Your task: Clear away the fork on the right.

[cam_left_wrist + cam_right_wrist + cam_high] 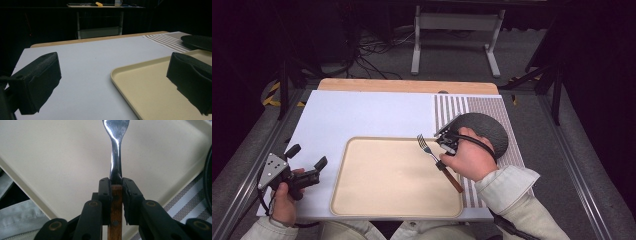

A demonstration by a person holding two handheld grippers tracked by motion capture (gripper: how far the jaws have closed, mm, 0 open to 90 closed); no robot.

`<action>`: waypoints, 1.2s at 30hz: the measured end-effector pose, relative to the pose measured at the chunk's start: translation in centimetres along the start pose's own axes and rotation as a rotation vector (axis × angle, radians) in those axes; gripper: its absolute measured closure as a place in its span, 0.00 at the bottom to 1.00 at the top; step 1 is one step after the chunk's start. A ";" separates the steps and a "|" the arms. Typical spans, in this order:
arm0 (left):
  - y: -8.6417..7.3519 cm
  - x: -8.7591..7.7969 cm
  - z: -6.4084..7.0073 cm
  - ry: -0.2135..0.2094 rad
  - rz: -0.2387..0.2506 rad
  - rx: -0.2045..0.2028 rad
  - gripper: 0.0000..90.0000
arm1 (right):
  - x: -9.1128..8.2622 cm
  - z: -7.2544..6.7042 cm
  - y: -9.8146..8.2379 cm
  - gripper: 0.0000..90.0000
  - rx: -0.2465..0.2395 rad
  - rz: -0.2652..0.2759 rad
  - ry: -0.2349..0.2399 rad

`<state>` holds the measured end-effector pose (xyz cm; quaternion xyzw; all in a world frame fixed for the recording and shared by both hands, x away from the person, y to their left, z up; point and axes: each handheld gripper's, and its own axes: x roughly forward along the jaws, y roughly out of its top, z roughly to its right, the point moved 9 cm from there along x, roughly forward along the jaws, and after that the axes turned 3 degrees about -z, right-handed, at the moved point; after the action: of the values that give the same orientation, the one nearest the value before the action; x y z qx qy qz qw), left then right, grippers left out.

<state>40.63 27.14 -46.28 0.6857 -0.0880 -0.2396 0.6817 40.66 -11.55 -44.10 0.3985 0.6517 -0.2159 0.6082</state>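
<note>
Your right tool [447,145] pinches the fork [428,148] where steel neck meets wooden handle, jaws pressed against both sides; the fork sits over the right edge of the beige tray [362,200], tines aimed up-left, handle trailing back toward you. The tray looks empty, so a set-down likely means lowering along that diagonal. Your left tool [307,160] rests spread and empty on the counter [362,115], left of the tray. The dark plate [492,131] behind your right hand holds nothing visible
</note>
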 end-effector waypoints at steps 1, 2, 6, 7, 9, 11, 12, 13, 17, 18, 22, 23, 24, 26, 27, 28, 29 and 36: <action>0.0 0.0 0.0 0.000 0.000 0.000 0.00 | 0.0 0.0 0.0 0.87 0.000 0.000 0.000; 0.0 0.0 0.0 0.000 0.000 0.000 0.00 | 0.5 0.0 -0.1 0.87 0.016 -0.011 0.002; 0.0 0.0 0.0 -0.001 0.000 0.004 0.00 | 1.2 0.1 -0.3 0.87 0.045 -0.037 0.000; 0.0 0.1 0.0 -0.002 0.000 0.004 0.00 | 1.7 0.1 -0.4 0.87 0.050 -0.047 0.000; 0.0 0.1 0.0 -0.002 0.000 0.004 0.00 | 2.0 0.1 -0.4 0.87 0.062 -0.050 0.002; 0.0 0.1 0.0 -0.002 0.000 0.005 0.00 | 2.3 0.1 -0.5 0.87 0.068 -0.062 0.003; 0.0 0.1 0.0 -0.003 0.000 0.005 0.00 | 2.5 0.2 -0.5 0.87 0.068 -0.065 0.002; 0.0 0.1 0.0 -0.002 0.000 0.002 0.00 | 2.6 0.1 -0.5 0.87 0.077 -0.071 0.005; 0.0 0.1 0.0 -0.002 0.001 0.002 0.00 | 3.2 0.1 -0.7 0.87 0.097 -0.087 0.006; 0.0 0.1 0.0 -0.002 0.001 0.002 0.00 | 3.3 0.1 -0.7 0.87 0.105 -0.092 0.007; 0.1 0.1 0.1 -0.002 0.001 0.002 0.00 | 3.8 0.1 -0.9 0.87 0.123 -0.113 0.010; 0.1 0.1 0.1 -0.002 0.001 0.002 0.00 | 4.0 0.0 -0.9 0.87 0.128 -0.118 0.011; 0.1 0.1 0.1 -0.002 0.001 0.001 0.00 | 4.1 0.0 -1.0 0.87 0.129 -0.124 0.011; 0.1 0.1 0.1 -0.002 0.001 0.002 0.00 | 4.3 0.0 -1.0 0.87 0.135 -0.129 0.013; 0.1 0.1 0.1 -0.002 0.001 0.002 0.00 | 4.5 0.0 -1.1 0.87 0.139 -0.135 0.014; 0.1 0.1 0.1 -0.002 0.002 0.002 0.00 | 4.6 0.0 -1.1 0.86 0.138 -0.139 0.014; 0.1 0.1 0.1 -0.002 0.002 0.002 0.00 | 4.7 -0.1 -1.1 0.86 0.145 -0.142 0.016; 0.1 0.1 0.1 -0.002 0.002 0.002 0.00 | 5.2 -0.1 -1.3 0.86 0.168 -0.156 0.022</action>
<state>40.70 27.04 -46.23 0.6860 -0.0895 -0.2397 0.6811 39.88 -10.92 -49.36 0.3985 0.6668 -0.3123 0.5469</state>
